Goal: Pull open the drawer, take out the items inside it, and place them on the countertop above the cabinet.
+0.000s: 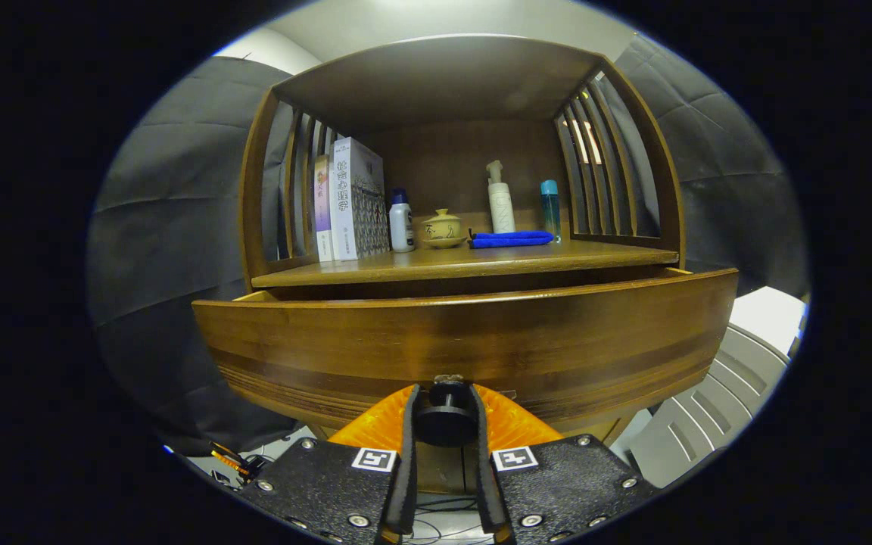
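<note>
Gripper (445, 420) is clamped on the drawer knob (445, 422), both fingers pressed against it. Drawer front (466, 344) is seen pulled out below the countertop (466, 263).

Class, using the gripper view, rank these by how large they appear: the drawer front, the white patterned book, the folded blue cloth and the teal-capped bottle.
1. drawer front, though nearest the camera, its knob clamped by the gripper
2. white patterned book
3. folded blue cloth and teal-capped bottle: too alike to rank
</note>
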Motion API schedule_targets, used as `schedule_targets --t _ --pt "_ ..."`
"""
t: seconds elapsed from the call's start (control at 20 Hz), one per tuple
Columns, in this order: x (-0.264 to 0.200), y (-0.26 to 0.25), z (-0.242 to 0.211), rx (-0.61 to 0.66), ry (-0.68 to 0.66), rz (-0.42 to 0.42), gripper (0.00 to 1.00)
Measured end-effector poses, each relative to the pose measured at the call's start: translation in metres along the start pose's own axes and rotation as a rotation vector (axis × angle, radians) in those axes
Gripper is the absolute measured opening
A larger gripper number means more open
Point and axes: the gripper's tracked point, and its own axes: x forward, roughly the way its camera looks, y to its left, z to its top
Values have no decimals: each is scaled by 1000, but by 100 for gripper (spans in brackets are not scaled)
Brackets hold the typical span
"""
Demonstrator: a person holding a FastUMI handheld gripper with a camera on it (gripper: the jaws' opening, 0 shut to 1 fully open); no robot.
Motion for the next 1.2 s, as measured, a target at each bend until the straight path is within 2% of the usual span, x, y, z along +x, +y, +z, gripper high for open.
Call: schedule_targets --t 1.2 --pt "-96 14 -29 -44 19 58 32"
